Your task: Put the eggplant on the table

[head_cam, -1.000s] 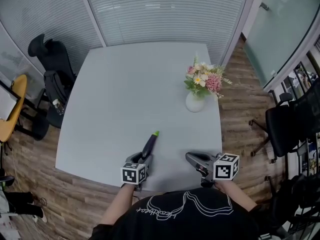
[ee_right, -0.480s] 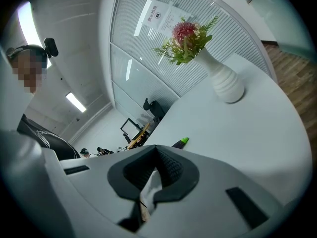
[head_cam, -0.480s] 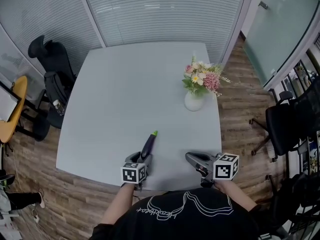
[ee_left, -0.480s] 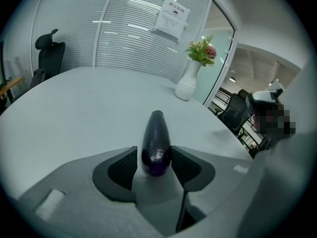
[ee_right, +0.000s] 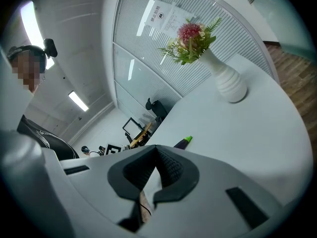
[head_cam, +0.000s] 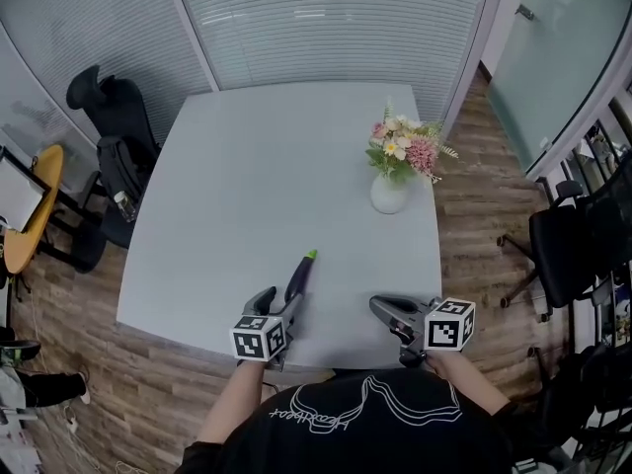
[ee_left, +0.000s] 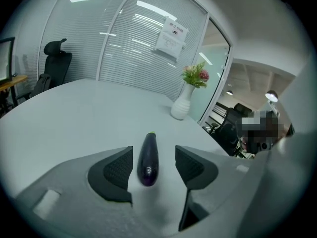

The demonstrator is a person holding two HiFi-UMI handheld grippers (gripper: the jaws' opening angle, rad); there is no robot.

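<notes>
A dark purple eggplant [head_cam: 299, 276] with a green stem lies on the white table [head_cam: 247, 186] near its front edge. My left gripper [head_cam: 277, 309] hovers just behind and above it. In the left gripper view the eggplant [ee_left: 148, 158] shows between the two pads [ee_left: 118, 170], with a gap on each side. The jaws are opening and nothing is pressed by them. My right gripper [head_cam: 381, 308] rests at the front right edge, shut [ee_right: 157, 155] and empty. The eggplant's tip [ee_right: 182, 143] peeks past it.
A white vase of flowers [head_cam: 388, 194] stands at the table's right side. A black office chair [head_cam: 109, 107] and a yellow chair [head_cam: 30, 205] stand at the left, another black chair [head_cam: 568, 245] at the right. Glass walls with blinds are behind.
My left gripper has let go of the eggplant, spread its jaws and lifted back from it. The eggplant stays on the table. The right gripper has not moved.
</notes>
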